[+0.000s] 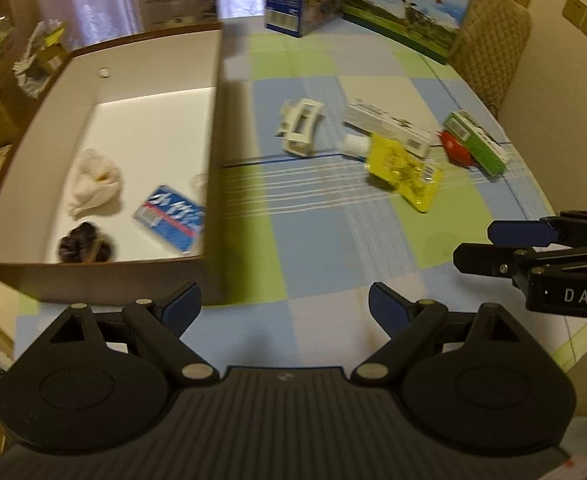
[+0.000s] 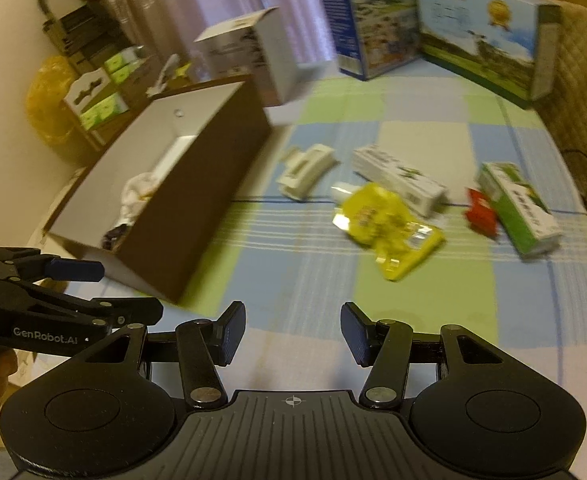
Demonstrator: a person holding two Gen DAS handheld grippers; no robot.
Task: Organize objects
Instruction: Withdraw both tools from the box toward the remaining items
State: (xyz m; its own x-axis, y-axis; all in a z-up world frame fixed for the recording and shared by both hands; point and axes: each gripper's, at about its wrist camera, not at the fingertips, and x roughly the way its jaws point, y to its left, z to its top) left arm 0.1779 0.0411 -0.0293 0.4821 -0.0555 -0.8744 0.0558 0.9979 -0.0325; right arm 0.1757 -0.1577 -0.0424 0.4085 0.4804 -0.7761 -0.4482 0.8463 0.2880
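Clearly both grippers are empty: the left gripper [image 1: 281, 308] spread wide, the right gripper [image 2: 292, 334] at a moderate gap. Loose items lie at about one o'clock; the brown cardboard box [image 1: 213, 128] sits at ten. Likely risks: the glossy yellow pouch [image 2: 385, 232] slipping from flat pads, or overlapping cartons [image 2: 399, 182] dragging neighbours across the checked cloth [image 2: 293, 240].
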